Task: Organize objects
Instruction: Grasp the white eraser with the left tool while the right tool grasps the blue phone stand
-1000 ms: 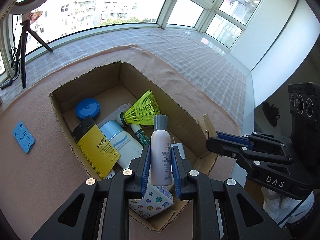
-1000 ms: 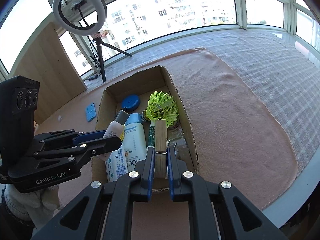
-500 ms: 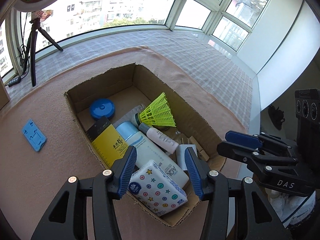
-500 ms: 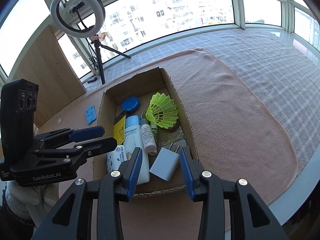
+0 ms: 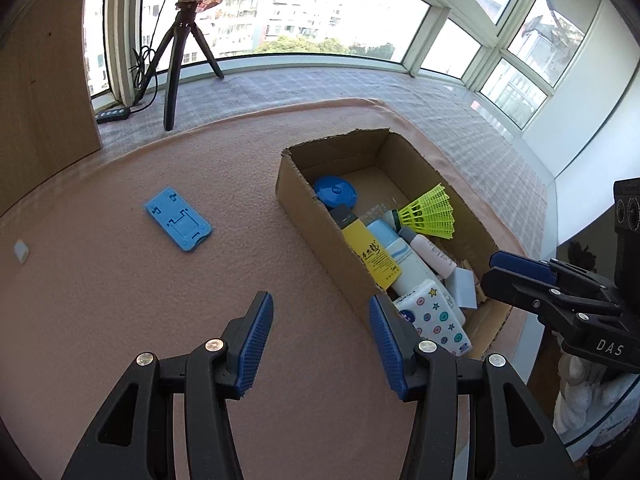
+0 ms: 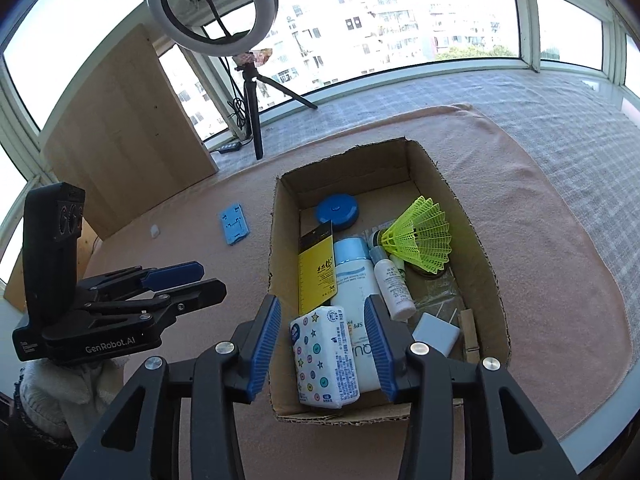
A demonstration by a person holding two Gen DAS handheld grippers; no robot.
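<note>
we see the flat blue plastic phone stand (image 5: 178,223) lying alone on the pink mat (image 5: 120,300), left of the cardboard box (image 5: 320,248). it looks light, stiff, thin; we would pinch its long edges. left gripper (image 5: 320,342) spread, empty; right gripper (image 6: 320,344) opening, empty above the box.

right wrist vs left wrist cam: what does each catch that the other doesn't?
Right wrist only: the wooden clothespin at the cardboard box's near end, and the full ring light.

Left wrist only: the right tool from the side, beside the box.

Both: the box contents, including the yellow shuttlecock and star-print tissue pack, plus the blue phone stand out on the pink cloth.
</note>
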